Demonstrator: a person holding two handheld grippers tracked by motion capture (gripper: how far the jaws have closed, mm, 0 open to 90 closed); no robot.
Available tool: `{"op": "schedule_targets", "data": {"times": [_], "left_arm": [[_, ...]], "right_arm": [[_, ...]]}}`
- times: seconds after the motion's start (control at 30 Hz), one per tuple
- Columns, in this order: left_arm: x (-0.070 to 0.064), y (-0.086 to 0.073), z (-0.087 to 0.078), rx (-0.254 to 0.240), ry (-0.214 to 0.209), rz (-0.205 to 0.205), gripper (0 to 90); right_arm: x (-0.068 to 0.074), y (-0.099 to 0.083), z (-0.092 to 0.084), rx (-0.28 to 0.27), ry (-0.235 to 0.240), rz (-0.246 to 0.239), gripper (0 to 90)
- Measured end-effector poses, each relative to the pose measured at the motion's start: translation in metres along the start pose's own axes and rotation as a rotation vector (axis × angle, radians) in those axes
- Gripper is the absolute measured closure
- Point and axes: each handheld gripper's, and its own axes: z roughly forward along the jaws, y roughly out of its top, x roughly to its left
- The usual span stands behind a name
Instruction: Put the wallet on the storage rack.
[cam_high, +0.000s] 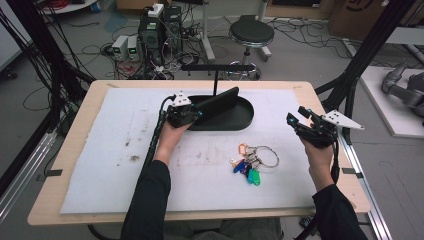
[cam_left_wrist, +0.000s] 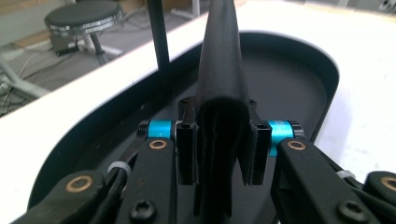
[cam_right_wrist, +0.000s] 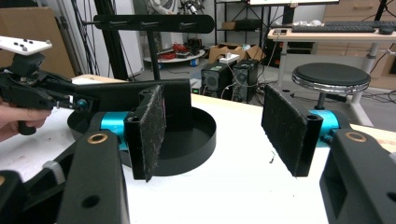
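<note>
A flat black wallet-like case slants up out of a black oval tray at the table's far middle. My left gripper is shut on the case's near end; in the left gripper view both pads press the case from either side over the tray. At the table's right side my right gripper is held above the mat, open, with nothing between its jaws. It faces the tray, the case and the left gripper.
A bunch of keys with coloured tags lies on the white mat between the two hands. A black T-shaped stand rises behind the tray. A stool and computer boxes stand on the floor beyond the table.
</note>
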Motion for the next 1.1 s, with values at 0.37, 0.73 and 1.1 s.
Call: {"op": "schedule_targets", "data": {"times": [0.37,0.73,1.1], "left_arm": [[-0.001,0.003,-0.003,0.028,0.049,-0.060,38.2],[-0.009,0.012,-0.026,0.006,0.144,-0.022,23.1],[-0.021,0.017,-0.068,-0.041,0.157,-0.038,23.2]], "right_arm": [[0.000,0.000,0.001,0.005,0.003,0.002,40.2],[0.002,0.000,0.002,0.010,0.006,-0.006,40.0],[0.005,0.000,0.002,0.018,0.012,-0.006,39.5]]}}
